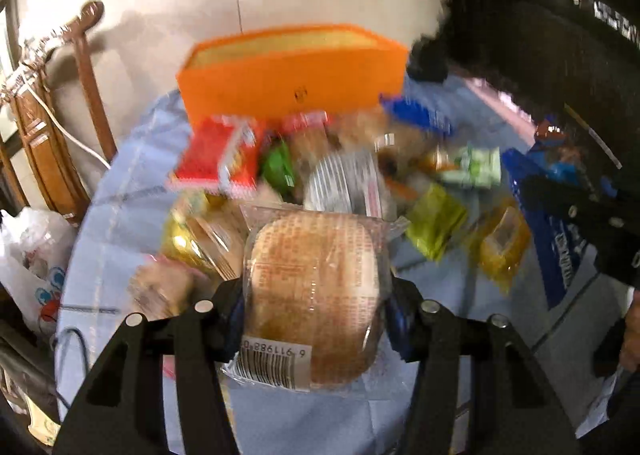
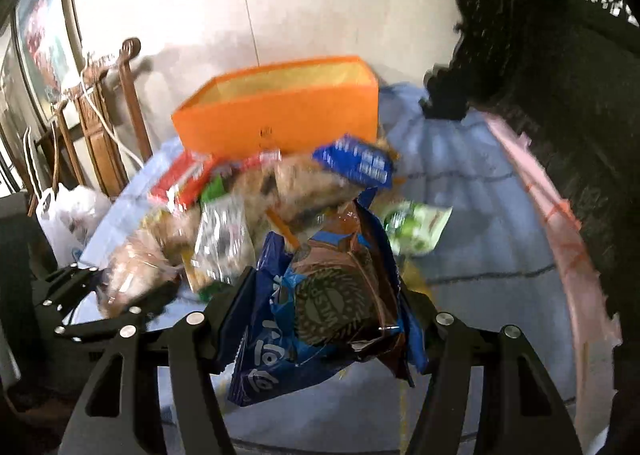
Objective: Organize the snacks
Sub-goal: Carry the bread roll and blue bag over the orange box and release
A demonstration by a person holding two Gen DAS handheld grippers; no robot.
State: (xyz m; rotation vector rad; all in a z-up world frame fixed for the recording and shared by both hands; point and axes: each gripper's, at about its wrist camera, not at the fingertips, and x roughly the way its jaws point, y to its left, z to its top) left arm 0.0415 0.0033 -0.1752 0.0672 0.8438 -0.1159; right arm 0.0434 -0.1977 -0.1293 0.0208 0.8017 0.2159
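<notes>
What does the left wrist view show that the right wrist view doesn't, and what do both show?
Left wrist only: the left gripper shut on a clear-wrapped bun with a barcode, and a yellow-green packet. Right wrist only: the right gripper shut on a blue cookie bag, its printed front visible. Both: the orange box behind the snack pile on the light blue cloth.

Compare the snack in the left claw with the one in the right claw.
The wrapped bun is round, tan and in clear plastic; the cookie bag is blue and brown, printed and crinkled. The bun shows a barcode, the bag a round cookie picture. Each is gripped between claw fingers, off the table.
</notes>
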